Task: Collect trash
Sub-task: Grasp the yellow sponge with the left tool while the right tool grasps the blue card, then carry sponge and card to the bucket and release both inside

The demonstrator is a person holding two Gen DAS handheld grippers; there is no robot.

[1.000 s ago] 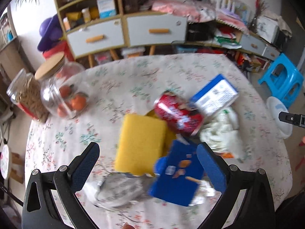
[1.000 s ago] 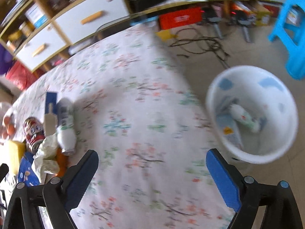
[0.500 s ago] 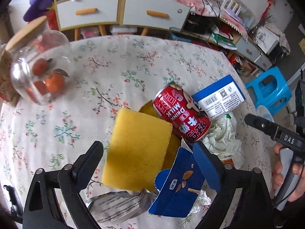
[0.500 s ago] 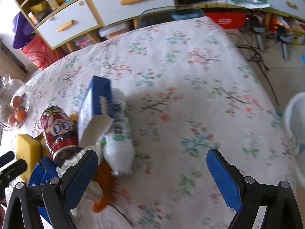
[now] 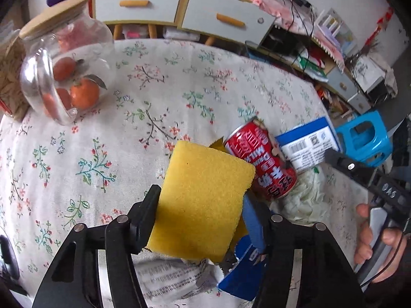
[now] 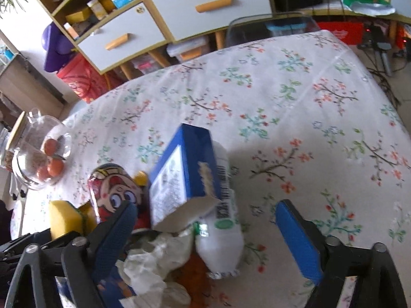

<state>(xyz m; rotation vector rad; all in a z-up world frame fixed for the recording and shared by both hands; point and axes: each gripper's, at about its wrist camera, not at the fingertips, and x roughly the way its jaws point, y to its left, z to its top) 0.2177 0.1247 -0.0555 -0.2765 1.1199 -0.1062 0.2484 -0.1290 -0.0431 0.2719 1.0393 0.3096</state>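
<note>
On the flowered worktop (image 5: pixel 108 138) my left tongs (image 5: pixel 200 213) have just been closing and now pinch the yellow sponge (image 5: pixel 203 200) beside the red can (image 5: pixel 262 164). My right tongs (image 6: pixel 205 225), jaws just narrowing, gape around the blue carton (image 6: pixel 185 177) and white bottle (image 6: pixel 221 233), gripping nothing.

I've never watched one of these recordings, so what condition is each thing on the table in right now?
Yellow sponge: between the left gripper's fingers, which have just been closing; both touch it.
Red can: lying on its side.
Blue carton: one end torn open.
White bottle: lying down.
Glass jar: lidded, holding oranges.
Right gripper: open, straddling carton and bottle.
</note>
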